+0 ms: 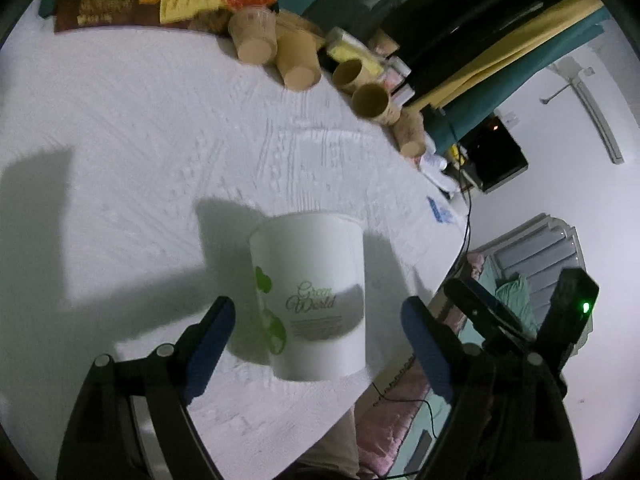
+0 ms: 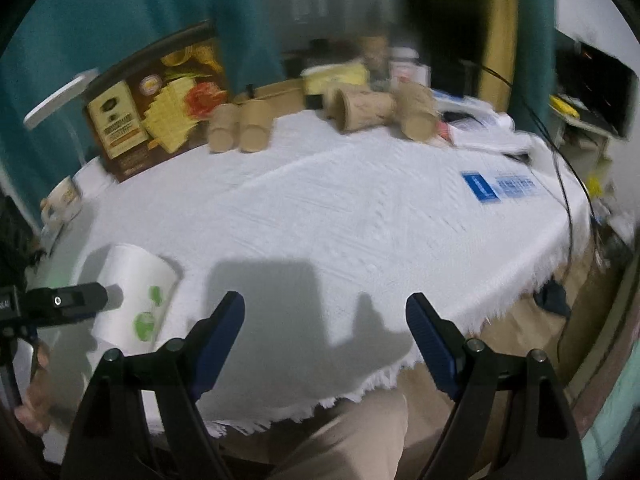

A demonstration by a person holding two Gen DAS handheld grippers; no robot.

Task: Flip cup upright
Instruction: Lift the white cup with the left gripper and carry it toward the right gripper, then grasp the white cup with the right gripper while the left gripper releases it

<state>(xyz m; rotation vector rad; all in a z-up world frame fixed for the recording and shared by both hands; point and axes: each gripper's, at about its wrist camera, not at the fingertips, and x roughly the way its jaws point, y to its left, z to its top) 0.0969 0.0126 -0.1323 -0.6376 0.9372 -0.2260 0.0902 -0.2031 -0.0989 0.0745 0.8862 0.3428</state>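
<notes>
The white cup [image 1: 310, 296] stands upright between the left claw's [image 1: 318, 344] spread, non-touching fingers, its long axis vertical, while the right claw [image 2: 325, 340] gapes empty beside it.

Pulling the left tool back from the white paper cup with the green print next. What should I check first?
1. White paper cup with green print wide end up, lettering reading upright: ok.
2. Cup seated flat on the white tablecloth: cannot tell; both views are blurred, and it stands near the front edge.
3. Left tool open, clear of the cup on both sides: ok.
4. Right tool open, empty, off to the cup's side: ok.
5. Brown paper cups at the far edge well apart from the white cup: ok.
</notes>
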